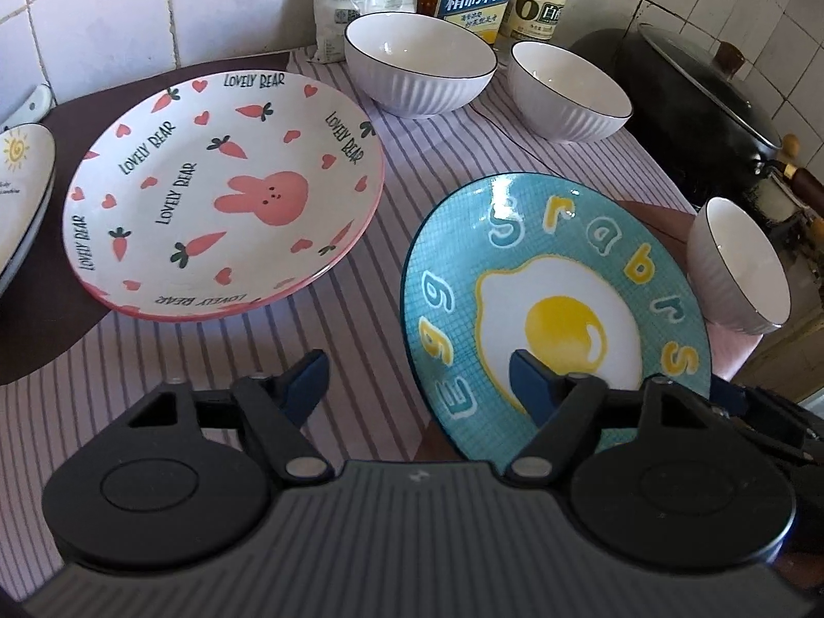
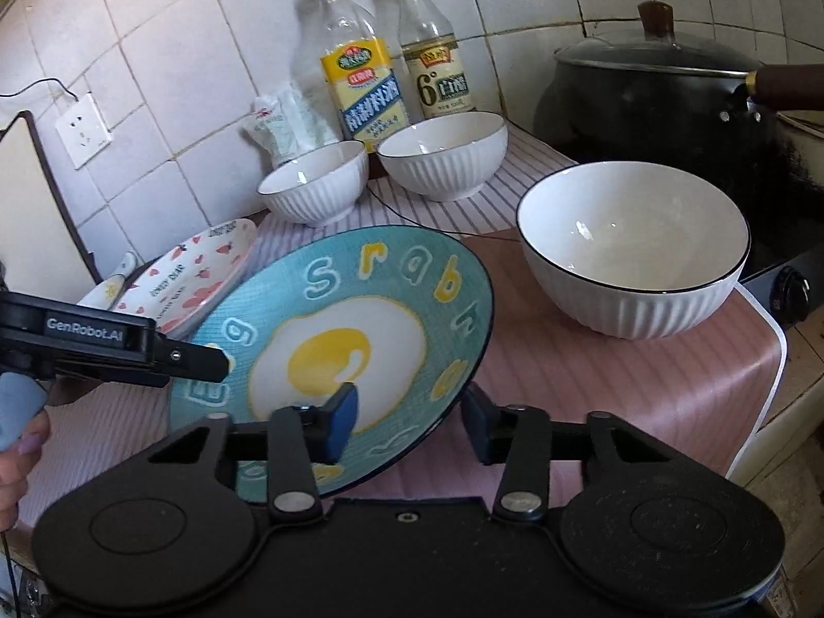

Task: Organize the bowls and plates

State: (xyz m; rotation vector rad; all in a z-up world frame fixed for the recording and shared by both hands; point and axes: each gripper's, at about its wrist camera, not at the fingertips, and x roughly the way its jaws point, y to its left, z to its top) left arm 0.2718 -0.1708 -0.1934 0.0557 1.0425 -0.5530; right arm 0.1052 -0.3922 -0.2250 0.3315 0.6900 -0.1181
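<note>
A blue plate with a fried-egg design (image 1: 556,278) (image 2: 360,319) is tilted, its right side raised off the striped cloth. My right gripper (image 2: 409,425) straddles its near rim, one pad above and one below, jaws apart. My left gripper (image 1: 419,381) is open; its right finger (image 1: 535,386) lies over the blue plate, and it shows in the right wrist view (image 2: 195,358). A pink rabbit-and-carrot plate (image 1: 221,185) (image 2: 190,278) lies to the left. Three white ribbed bowls stand around: two at the back (image 1: 419,67) (image 1: 569,90) and one on the right (image 1: 739,265) (image 2: 633,247).
A white sun-pattern plate (image 1: 20,190) sits at the far left edge. Two bottles (image 2: 360,72) (image 2: 432,51) and a white bag (image 2: 288,118) stand against the tiled wall. A black lidded pot (image 2: 664,98) sits on a stove at the right. The cloth's edge (image 2: 762,360) drops off right.
</note>
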